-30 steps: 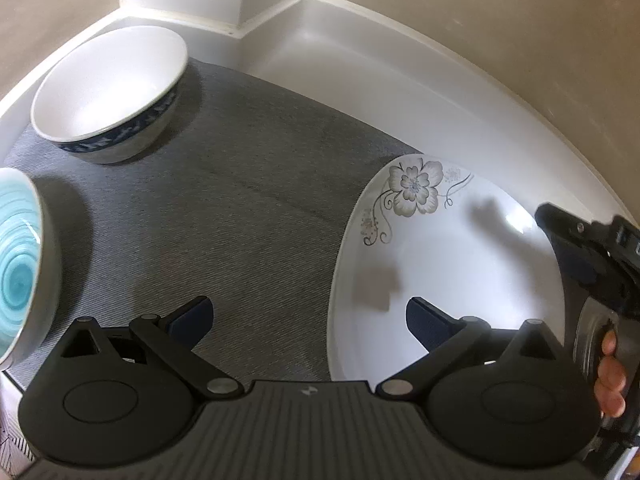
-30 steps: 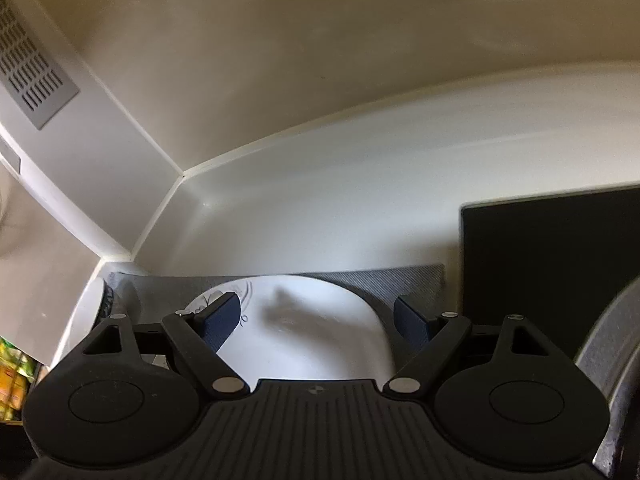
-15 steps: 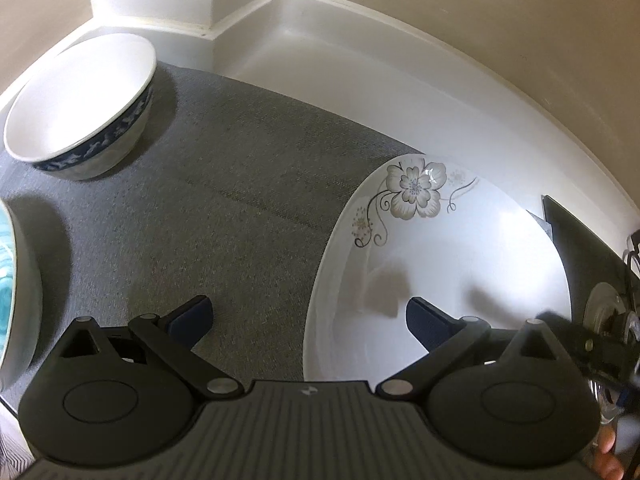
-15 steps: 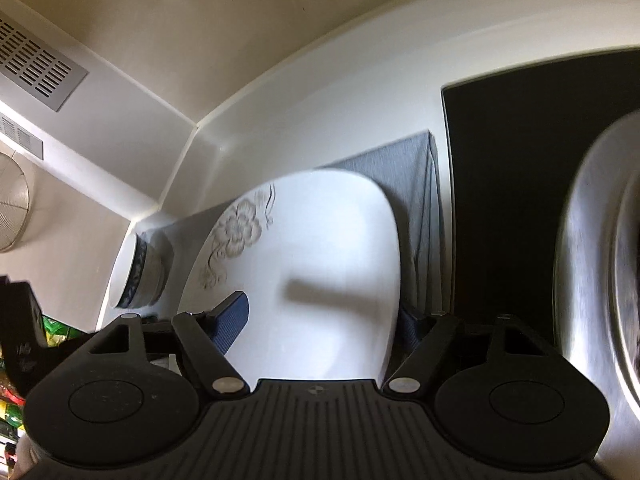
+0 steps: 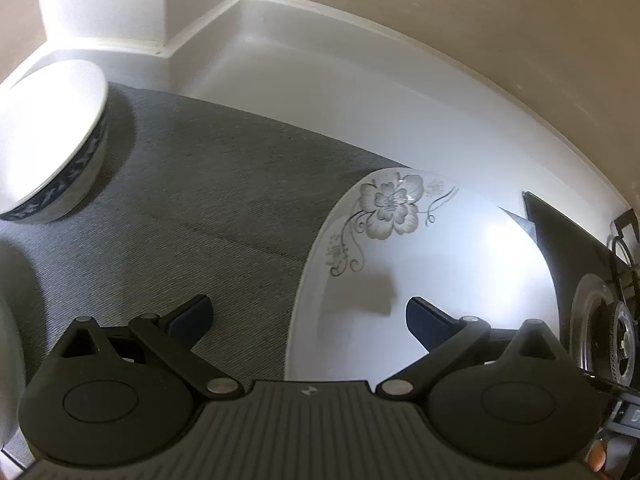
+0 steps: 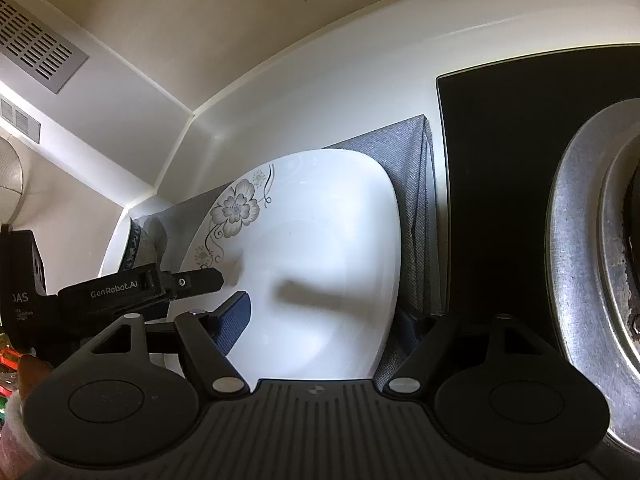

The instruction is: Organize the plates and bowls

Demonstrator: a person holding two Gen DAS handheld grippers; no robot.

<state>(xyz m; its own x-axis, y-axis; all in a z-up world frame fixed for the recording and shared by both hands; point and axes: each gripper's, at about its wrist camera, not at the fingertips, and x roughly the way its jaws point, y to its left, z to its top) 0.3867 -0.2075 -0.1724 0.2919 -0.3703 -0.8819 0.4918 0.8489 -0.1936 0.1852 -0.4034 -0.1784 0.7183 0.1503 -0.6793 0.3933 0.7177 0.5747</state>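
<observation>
Straddling flowered plate [image 6: 320, 240] w/ my right gripper [image 6: 324, 320], tilted down; jaws just been closing, pads not yet pressing. Left gripper [image 5: 308, 316] angled steeply down, jaws wide over plate's edge and grey mat [image 5: 200, 200].

A home kitchen: a white counter [image 5: 360, 92] meets a tiled wall, a black gas hob [image 6: 500, 160] with a steel burner ring [image 6: 580, 260] sits beside crockery on a grey mat [image 5: 200, 184].
</observation>
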